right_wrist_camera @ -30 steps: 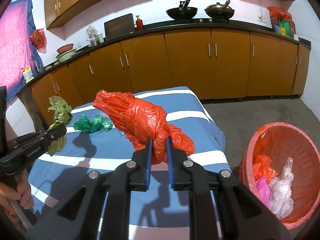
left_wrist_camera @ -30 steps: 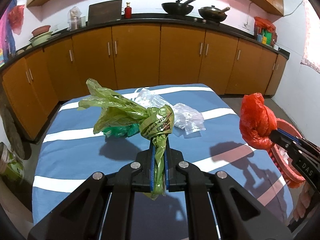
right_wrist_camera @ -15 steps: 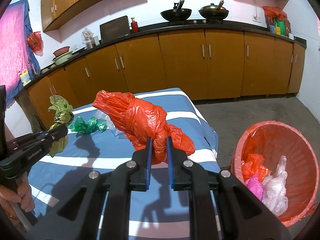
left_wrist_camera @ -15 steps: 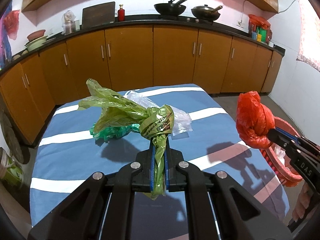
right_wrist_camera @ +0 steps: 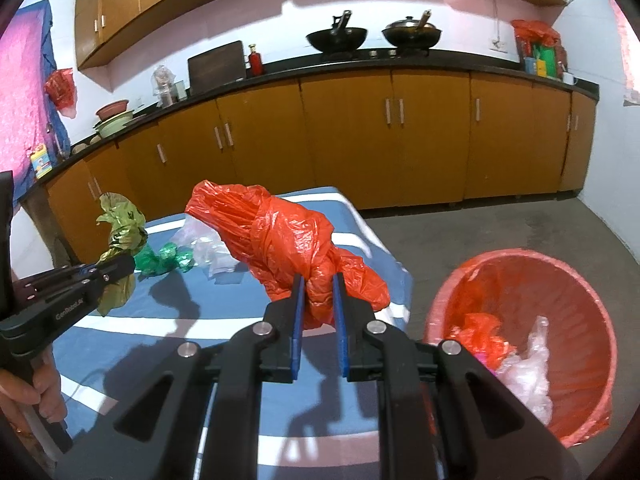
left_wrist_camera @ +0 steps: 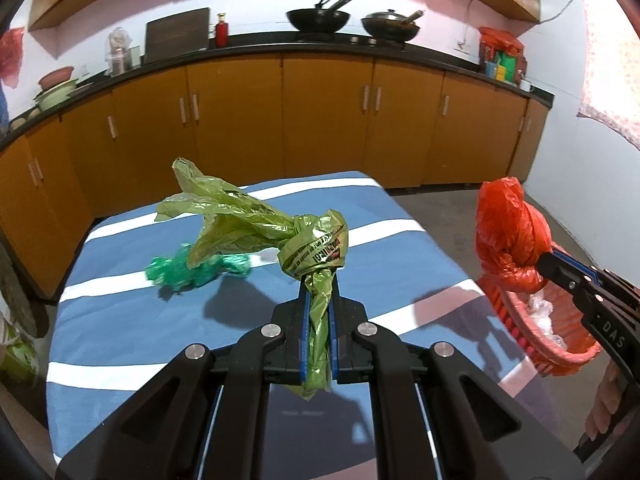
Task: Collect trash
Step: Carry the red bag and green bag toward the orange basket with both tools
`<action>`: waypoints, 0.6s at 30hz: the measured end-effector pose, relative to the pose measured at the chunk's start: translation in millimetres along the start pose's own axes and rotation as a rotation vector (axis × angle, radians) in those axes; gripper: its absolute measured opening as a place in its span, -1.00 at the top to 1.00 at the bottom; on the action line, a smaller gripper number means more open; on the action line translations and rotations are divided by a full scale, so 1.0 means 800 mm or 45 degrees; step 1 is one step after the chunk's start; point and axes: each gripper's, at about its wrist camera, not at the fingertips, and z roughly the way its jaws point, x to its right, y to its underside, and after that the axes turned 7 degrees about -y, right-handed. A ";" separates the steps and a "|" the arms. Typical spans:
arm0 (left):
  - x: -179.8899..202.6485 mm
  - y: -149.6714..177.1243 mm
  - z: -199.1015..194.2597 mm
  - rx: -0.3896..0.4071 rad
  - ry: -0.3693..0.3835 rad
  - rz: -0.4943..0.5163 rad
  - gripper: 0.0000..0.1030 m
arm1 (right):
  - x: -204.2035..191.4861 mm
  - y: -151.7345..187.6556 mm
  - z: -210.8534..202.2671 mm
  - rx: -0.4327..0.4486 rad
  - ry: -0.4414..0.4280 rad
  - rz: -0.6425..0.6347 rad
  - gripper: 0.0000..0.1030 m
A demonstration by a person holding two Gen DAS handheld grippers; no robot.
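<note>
My left gripper [left_wrist_camera: 319, 280] is shut on a knotted olive-green plastic bag [left_wrist_camera: 256, 228], held up above the blue striped table [left_wrist_camera: 120, 320]. The same green bag [right_wrist_camera: 120, 224] shows at the left of the right wrist view. My right gripper [right_wrist_camera: 316, 284] is shut on a knotted red plastic bag [right_wrist_camera: 280, 236], raised near the table's right edge, left of the red trash basket [right_wrist_camera: 480, 276]. In the left wrist view the red bag [left_wrist_camera: 508, 232] hangs over the basket [left_wrist_camera: 560, 356]. A crumpled dark-green bag [left_wrist_camera: 188, 272] and a clear bag [right_wrist_camera: 208, 248] lie on the table.
The basket stands on the grey floor right of the table and holds red, pink and clear bags [right_wrist_camera: 520, 360]. Orange cabinets [right_wrist_camera: 360, 140] with a black counter run along the back wall. A person's hand [right_wrist_camera: 36, 392] grips the left tool's handle.
Both grippers carried their bags rightward toward the basket and slightly up; the basket now shows larger in the right wrist view. The grips are unchanged.
</note>
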 end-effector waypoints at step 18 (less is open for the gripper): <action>0.145 -0.020 -0.012 0.038 0.254 0.121 0.85 | 0.128 0.005 -0.080 0.087 0.261 0.136 0.71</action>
